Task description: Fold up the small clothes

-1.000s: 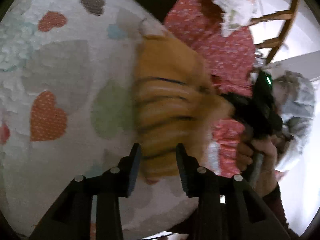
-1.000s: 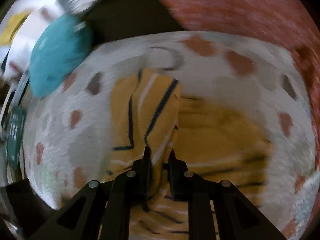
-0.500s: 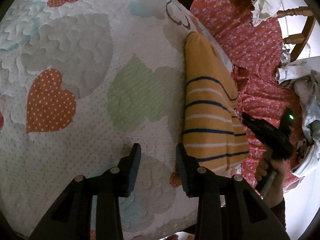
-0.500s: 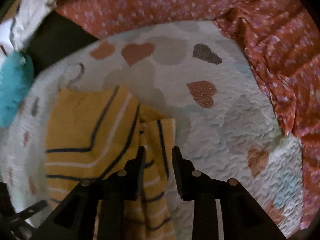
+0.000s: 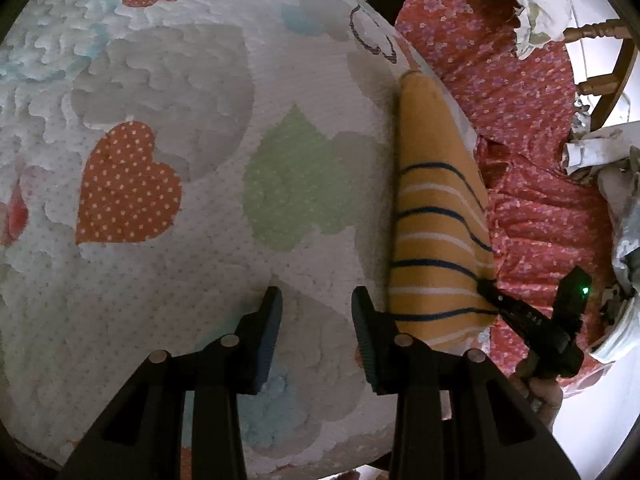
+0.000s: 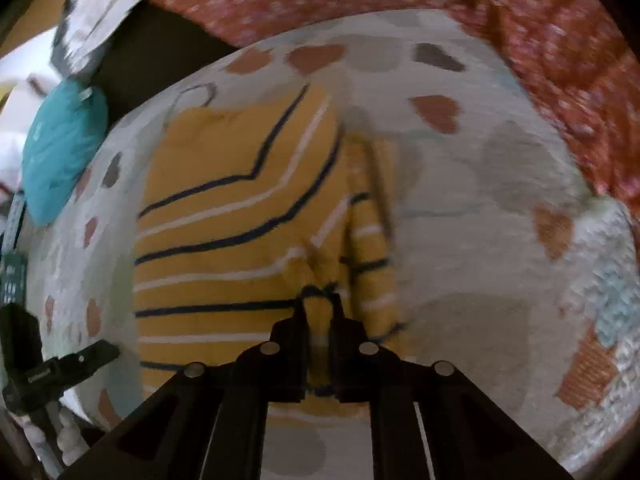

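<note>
Soft heart quilt (image 5: pixel 168 80) lies under my yellow striped top (image 6: pixel 240 208). My right gripper (image 6: pixel 318 312) pinches its near edge, I think; that view is blurry. My left gripper (image 5: pixel 316 320) is open, holding nothing, the top just to its right. I should lay the fold flat, then let go slowly.

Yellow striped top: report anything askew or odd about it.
The yellow striped top lies mostly flat on the heart quilt, but a narrow flap along its right edge stands bunched, pinched in the right hand-held gripper. The left hand-held gripper is open beside it.
</note>
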Tool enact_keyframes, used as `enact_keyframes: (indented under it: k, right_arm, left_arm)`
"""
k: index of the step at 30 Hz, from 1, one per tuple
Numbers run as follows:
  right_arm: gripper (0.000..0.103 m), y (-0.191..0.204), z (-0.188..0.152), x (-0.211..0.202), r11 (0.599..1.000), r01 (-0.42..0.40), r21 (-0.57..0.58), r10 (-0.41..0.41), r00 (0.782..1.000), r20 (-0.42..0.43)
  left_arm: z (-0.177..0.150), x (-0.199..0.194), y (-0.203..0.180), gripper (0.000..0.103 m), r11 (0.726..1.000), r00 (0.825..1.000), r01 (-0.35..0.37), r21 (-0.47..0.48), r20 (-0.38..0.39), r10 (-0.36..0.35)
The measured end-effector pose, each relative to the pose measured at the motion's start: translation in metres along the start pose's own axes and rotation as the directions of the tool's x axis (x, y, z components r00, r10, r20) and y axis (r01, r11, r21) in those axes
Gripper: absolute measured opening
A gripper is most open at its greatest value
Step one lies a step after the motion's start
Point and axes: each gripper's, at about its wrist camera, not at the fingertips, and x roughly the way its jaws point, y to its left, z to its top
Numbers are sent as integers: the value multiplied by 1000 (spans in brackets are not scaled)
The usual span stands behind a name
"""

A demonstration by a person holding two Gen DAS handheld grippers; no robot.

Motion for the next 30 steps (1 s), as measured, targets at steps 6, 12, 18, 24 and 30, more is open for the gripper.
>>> enact_keyframes:
  k: [6, 12, 18, 24, 30]
  right_arm:
    - [44, -29, -10, 5, 999, 0, 34, 1, 1000, -27]
    - [45, -16, 5, -52, 999, -41, 1, 39, 973, 227]
    - [45, 23, 54, 2, 983, -180, -35, 184, 969, 168]
    - [42, 6, 68, 47, 1000, 5, -15, -3, 985, 170]
    - [85, -40, 59, 16, 989, -89, 116, 60, 971, 231]
  left_arm:
    - [-5, 3, -18, 34, 997, 999, -47, 53, 14, 47]
    - [-3, 11, -57, 34, 989, 995, -94, 112, 40, 90]
    - [23, 40, -90, 36, 972, 982, -186, 141, 58, 179]
    - [53, 47, -82, 50, 977, 987, -152, 150, 80, 141]
    - [84, 65, -82, 60, 991, 998, -47, 129, 35, 43]
